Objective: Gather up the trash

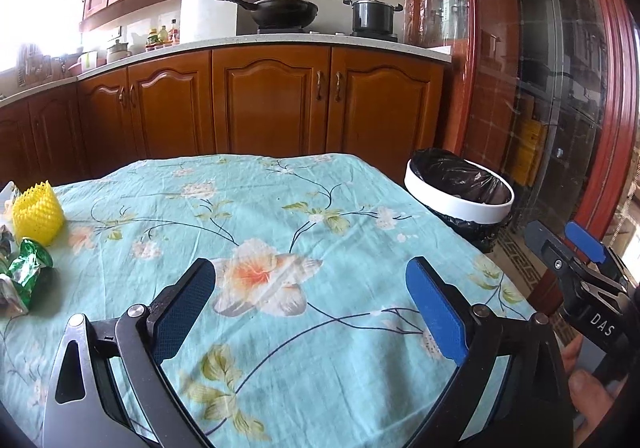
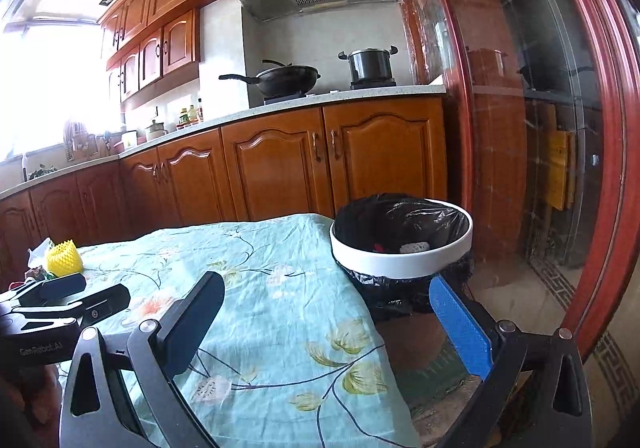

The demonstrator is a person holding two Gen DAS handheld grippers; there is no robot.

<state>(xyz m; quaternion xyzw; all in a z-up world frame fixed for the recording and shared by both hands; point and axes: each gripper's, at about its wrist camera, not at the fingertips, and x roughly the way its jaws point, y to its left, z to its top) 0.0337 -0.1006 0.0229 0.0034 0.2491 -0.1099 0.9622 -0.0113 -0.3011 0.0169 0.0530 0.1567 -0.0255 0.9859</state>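
Yellow foam net [image 1: 38,212] and crinkly green wrapper [image 1: 30,268] at far left of table [image 1: 280,207], both light, soft, squashy. Best pinched gently in the middle. Left gripper [image 1: 310,302] and right gripper [image 2: 326,322] wide apart, empty. Bin [image 2: 402,262] beside table's right edge.

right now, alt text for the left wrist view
An open, empty left hand-held gripper hovers over a floral tablecloth. Yellow foam netting and a green wrapper lie far left; a black-lined bin stands right.
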